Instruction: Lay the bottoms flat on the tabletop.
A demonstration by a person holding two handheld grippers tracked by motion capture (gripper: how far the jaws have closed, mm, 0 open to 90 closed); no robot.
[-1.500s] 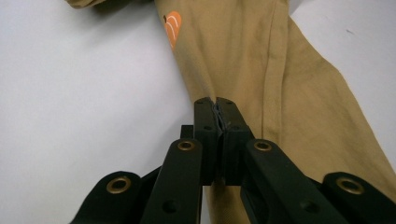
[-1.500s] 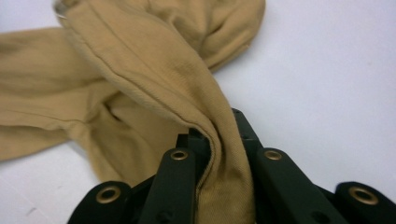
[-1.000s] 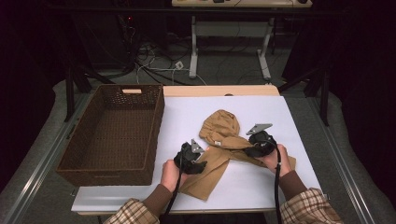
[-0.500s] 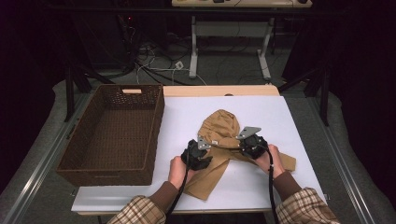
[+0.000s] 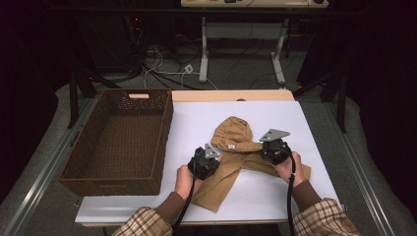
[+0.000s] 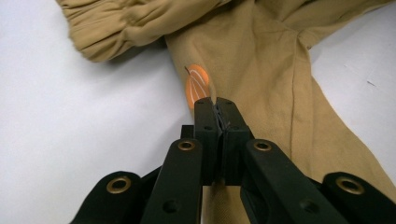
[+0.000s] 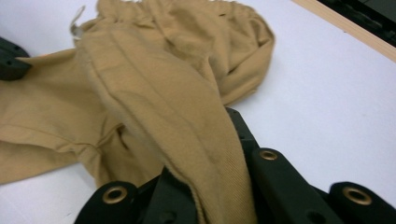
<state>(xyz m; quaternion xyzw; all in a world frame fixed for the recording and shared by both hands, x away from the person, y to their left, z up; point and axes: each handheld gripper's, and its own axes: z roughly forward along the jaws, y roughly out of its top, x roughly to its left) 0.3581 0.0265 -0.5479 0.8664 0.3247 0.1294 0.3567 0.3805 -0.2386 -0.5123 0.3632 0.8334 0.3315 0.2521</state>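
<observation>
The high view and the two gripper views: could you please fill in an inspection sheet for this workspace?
Surface: white table top, wooden strip along its far edge.
Job's things: crumpled tan cloth garment with an orange leaf print; empty dark brown woven basket at the table's left.
Clutter: nothing seen.
Grippers: left gripper has just closed, pinching the garment below the print; right gripper has just closed, a cloth fold draped over its jaws.
Cables: a black cable trails from each gripper; loose cables on the floor beyond.
Surroundings: dark room, white desk legs behind.
</observation>
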